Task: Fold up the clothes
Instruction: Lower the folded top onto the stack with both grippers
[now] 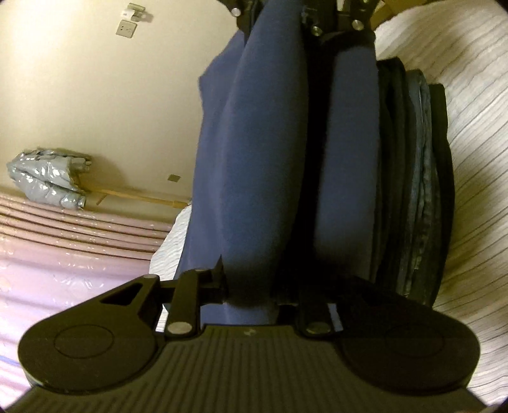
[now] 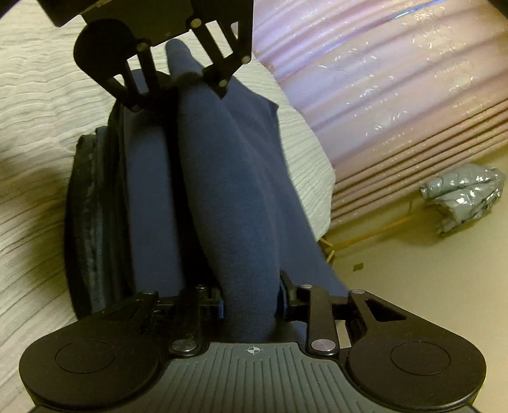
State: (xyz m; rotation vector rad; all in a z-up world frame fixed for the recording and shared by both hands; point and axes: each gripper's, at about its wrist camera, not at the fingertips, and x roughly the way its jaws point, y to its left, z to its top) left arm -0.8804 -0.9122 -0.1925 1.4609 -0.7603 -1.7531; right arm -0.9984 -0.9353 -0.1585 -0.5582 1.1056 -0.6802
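A folded navy blue garment [image 1: 254, 152] is stretched between my two grippers, which face each other. My left gripper [image 1: 250, 295] is shut on one end of it, and my right gripper [image 2: 250, 305] is shut on the other end [image 2: 228, 197]. Each gripper shows at the top of the other's view: the right one in the left wrist view [image 1: 314, 22], the left one in the right wrist view [image 2: 177, 76]. The garment hangs right beside a stack of folded dark clothes [image 1: 416, 190], also in the right wrist view [image 2: 95, 203]. Whether it touches the stack is unclear.
The stack lies on a white ribbed bedspread [image 1: 470, 120], also in the right wrist view [image 2: 35, 95]. Pink patterned curtains [image 2: 397, 89] hang beyond the bed. A grey shiny bundle [image 2: 463, 197] lies on the beige floor [image 2: 428, 273].
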